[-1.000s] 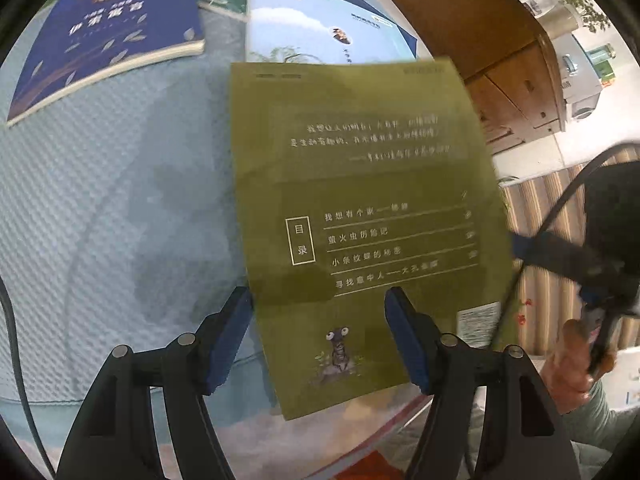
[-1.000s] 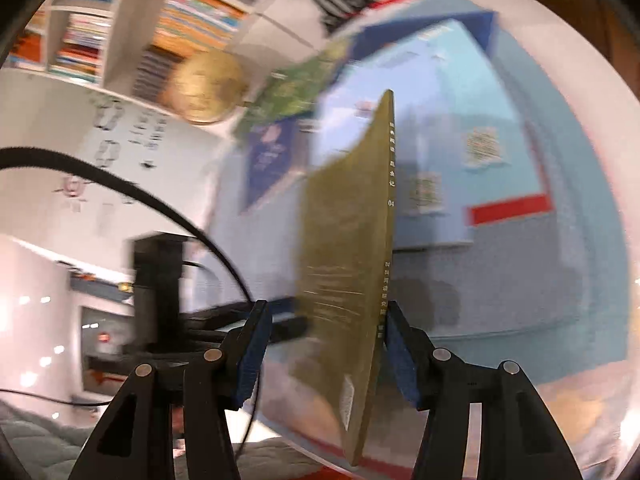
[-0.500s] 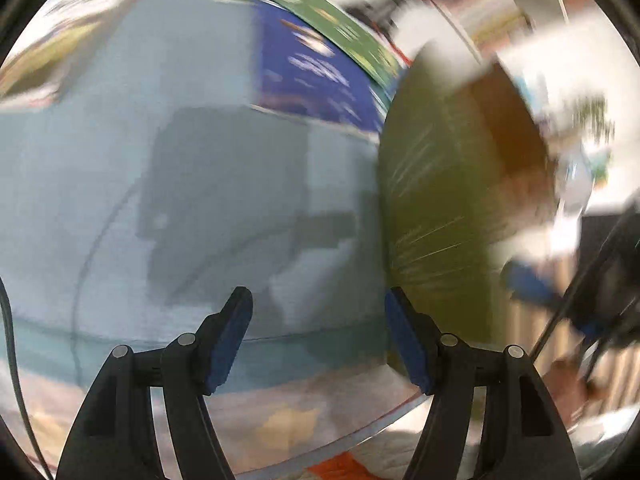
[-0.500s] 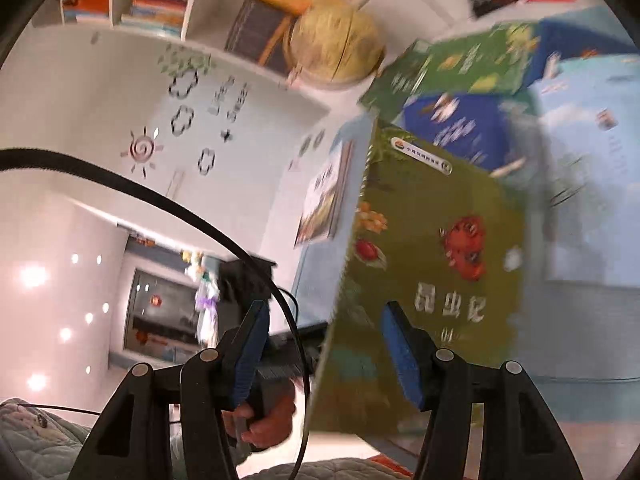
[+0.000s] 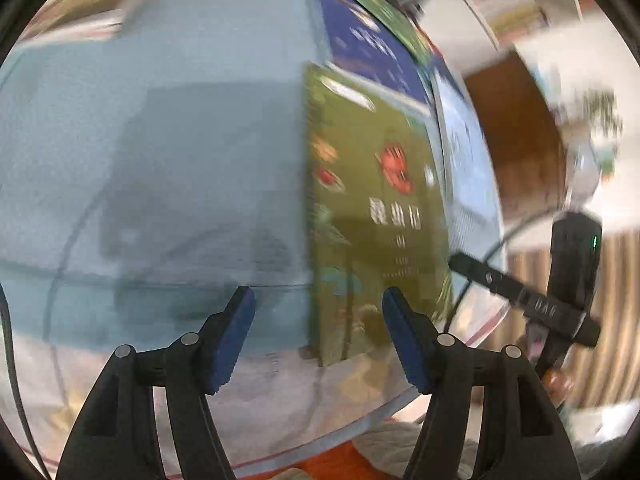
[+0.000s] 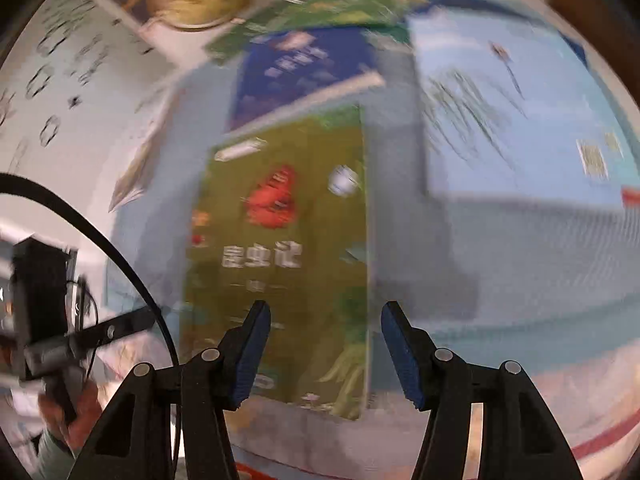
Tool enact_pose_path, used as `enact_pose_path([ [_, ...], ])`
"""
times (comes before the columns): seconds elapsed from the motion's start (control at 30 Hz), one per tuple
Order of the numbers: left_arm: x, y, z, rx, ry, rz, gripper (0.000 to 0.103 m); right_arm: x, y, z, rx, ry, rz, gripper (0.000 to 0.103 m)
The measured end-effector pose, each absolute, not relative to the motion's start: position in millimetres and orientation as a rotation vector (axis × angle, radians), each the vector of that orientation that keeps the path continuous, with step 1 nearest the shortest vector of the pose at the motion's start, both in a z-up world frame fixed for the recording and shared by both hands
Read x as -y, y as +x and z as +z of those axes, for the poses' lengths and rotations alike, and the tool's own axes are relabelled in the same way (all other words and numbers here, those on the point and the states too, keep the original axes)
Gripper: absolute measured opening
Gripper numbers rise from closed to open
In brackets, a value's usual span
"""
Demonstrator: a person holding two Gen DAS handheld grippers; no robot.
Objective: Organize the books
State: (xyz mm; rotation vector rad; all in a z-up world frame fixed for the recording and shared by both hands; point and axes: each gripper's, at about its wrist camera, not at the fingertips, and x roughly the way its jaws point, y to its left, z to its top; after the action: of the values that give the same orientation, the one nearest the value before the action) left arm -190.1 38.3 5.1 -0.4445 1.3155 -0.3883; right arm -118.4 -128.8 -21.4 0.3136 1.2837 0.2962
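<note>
1. Both views are motion-blurred; the olive book's (image 6: 288, 248) title is barely legible.
2. It lies flat on the blue cloth (image 5: 160, 160), its lower edge behind the right gripper (image 6: 324, 344).
3. Right jaws stand apart, nothing gripped.
4. Left gripper (image 5: 318, 336) is open and empty, the book at its 1 o'clock.

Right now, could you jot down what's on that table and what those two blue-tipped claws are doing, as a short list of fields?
surface: pale blue tablecloth
nearest book: olive-green paperback with a red insect on its cover, lying face up
behind it: dark blue book
to its right: light blue book
left gripper: open, holding nothing
right gripper: open, above the olive-green book's lower part
image quality: blurred
</note>
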Motion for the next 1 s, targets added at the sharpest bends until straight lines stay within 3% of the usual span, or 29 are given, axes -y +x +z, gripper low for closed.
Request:
enact_pose_path([
  [0.17,-11.2,-188.4,10.3,-1.294,-0.250,-0.405,0.066,115.5,-133.5,-26.4,-1.251,0.246,0.259,0.052],
  [0.23,-8.5,-187.5,10.6,-1.296,-0.269,-0.437,0.061,111.0,-136.5,-27.4,-1.258,0.244,0.288,0.052],
  [0.33,-5.4,-189.9,15.4,-1.284,-0.272,-0.471,0.060,111.7,-139.1,-26.9,-1.256,0.264,0.305,0.053],
  [0.53,-41.5,-189.7,31.8,-1.192,-0.710,-0.675,0.060,143.1,-144.8,-35.5,-1.259,0.462,0.329,0.053],
  [0.7,-37.2,-183.5,13.7,-1.234,-0.664,-0.576,0.058,133.8,-143.6,-32.8,-1.256,0.418,0.328,0.054],
  [0.77,-34.6,-184.8,9.2,-1.244,-0.615,-0.524,0.054,131.7,-145.0,-32.3,-1.247,0.407,0.324,0.054],
  [0.9,-39.4,-180.6,-5.6,-1.277,-0.679,-0.515,0.033,135.0,-144.0,-33.7,-1.237,0.445,0.319,0.054],
  [1.0,-48.8,-182.2,-1.5,-1.246,-0.877,-0.606,0.033,141.3,-149.0,-33.7,-1.227,0.474,0.322,0.054],
])
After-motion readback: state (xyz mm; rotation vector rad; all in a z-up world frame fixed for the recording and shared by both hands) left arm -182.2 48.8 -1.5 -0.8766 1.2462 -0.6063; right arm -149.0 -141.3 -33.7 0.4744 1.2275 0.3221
